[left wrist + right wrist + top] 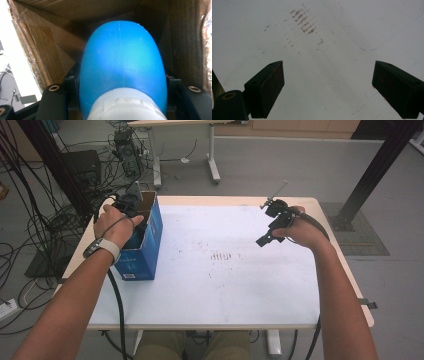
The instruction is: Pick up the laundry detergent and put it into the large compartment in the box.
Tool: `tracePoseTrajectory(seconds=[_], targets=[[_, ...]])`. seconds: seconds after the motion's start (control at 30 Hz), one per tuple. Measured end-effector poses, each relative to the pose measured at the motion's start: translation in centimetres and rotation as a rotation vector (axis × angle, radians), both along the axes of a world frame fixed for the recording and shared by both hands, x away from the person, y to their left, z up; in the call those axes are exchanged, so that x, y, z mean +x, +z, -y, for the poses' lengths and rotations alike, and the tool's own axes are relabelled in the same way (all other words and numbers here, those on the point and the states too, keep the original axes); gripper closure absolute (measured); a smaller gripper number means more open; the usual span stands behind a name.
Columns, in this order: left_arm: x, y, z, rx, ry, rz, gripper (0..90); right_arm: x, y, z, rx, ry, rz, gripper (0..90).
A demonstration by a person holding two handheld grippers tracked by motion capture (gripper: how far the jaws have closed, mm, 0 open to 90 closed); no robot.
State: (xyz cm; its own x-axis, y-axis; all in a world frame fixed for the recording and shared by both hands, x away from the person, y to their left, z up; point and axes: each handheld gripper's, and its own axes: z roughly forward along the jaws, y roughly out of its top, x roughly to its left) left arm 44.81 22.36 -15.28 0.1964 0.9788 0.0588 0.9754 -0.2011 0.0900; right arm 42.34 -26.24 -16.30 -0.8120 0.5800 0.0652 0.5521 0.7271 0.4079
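1. The person's left hand (114, 226) is holding the left gripper (131, 209) down inside the open top of a blue cardboard box (145, 251), which is standing near the left edge of the white table (240, 285).
2. In the left gripper view, the left gripper (122, 82) is clamping a rounded blue object (122, 60) with a white part at its near end; the jaws are pressing on both its sides. It is probably a plastic bottle or toy, but the view is too close to tell which.
3. The blue object is sitting inside the box, with brown cardboard walls (50, 50) surrounding it on the left, right and far side.
4. In the high view, a black cable (119, 310) is trailing from the left gripper along the forearm and off the near table edge.
5. The right hand (305, 231) is holding the right gripper (272, 222) above the right part of the table, well apart from the box.
6. In the right gripper view, the right gripper (328, 87) is standing with its jaws spread wide and nothing between them, pointing down at bare table.
7. A patch of reddish-brown marks (303, 21) is showing on the table surface ahead of the right gripper; in the high view the marks (222, 255) are lying near the table's middle.
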Motion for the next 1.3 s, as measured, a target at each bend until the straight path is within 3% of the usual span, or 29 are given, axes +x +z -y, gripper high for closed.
tracePoseTrajectory(seconds=[1.3], targets=[[-0.21, -0.01, -0.09, -0.003, 0.003, 0.003, 37.6, -0.24, 0.13, 0.2, 0.003, -0.007, 0.003, 10.8]])
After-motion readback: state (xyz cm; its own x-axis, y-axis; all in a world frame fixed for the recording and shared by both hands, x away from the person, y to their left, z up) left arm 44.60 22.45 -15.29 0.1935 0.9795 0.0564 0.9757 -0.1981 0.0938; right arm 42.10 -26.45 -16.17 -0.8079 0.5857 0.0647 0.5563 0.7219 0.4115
